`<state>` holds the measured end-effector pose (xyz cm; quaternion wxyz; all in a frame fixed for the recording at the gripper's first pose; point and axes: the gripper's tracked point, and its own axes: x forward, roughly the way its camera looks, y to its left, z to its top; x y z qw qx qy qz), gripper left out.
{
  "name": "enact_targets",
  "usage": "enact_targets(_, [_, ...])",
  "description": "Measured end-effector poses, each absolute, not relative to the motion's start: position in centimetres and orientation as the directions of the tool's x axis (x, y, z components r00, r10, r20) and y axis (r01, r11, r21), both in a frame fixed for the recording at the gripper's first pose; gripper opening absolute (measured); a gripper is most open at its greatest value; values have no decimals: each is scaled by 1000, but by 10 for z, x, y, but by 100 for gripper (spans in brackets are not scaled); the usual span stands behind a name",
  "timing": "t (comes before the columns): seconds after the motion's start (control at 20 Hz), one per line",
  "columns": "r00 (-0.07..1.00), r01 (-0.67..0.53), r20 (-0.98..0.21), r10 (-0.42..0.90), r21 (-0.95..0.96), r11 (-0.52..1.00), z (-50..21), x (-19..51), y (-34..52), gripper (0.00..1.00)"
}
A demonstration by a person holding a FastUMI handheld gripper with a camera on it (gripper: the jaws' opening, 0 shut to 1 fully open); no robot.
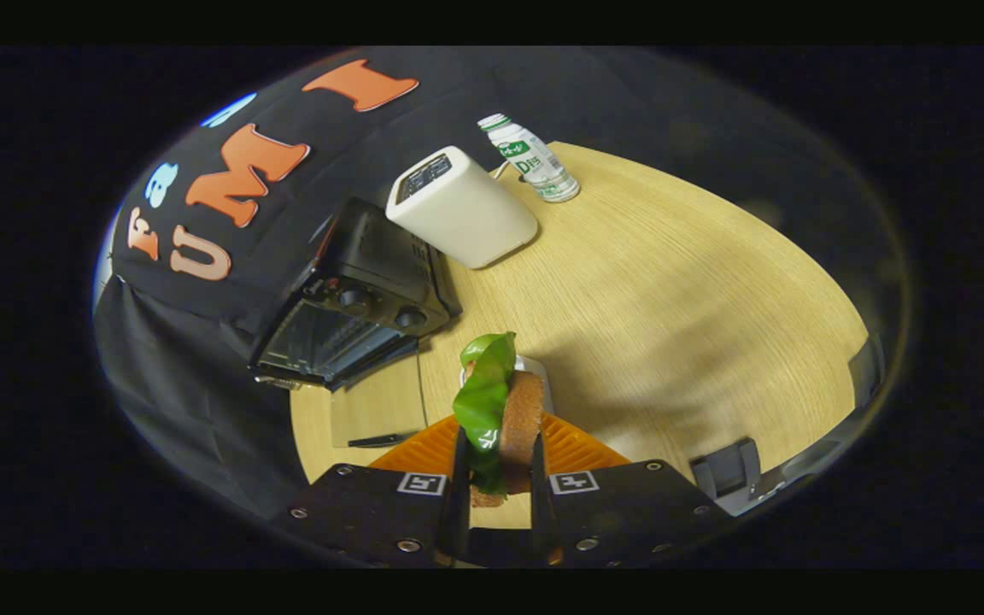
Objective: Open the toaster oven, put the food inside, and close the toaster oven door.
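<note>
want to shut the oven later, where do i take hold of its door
Take the door by the dark handle bar along its free edge. The door hangs open, flat, out from the oven, so come from the front. The gripper holds the sandwich now.

light wood table (671,282) under warm light, black cloth wall (202,359) behind, draped past table edge

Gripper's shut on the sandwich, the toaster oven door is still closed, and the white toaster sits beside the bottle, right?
Not quite. The gripper view shows the toaster oven door already open. The gripper does clamp the sandwich, and the white toaster sits beside the bottle.
</note>
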<state>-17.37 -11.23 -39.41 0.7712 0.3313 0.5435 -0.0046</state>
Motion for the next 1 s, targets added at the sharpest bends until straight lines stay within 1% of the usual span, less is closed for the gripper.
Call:
enact_targets(0.4, [583,392,-726,366,645,655,-329,-124,-122,29])
enact_targets(0.6, [584,370,-704,404,674,639,-329,-112,-86,29])
enact_targets(0.85, [543,313,-671,505,719,620,-338,-105,-8,30])
enact_targets(1.0, [541,275,-633,554,755,595,-339,-93,33,29])
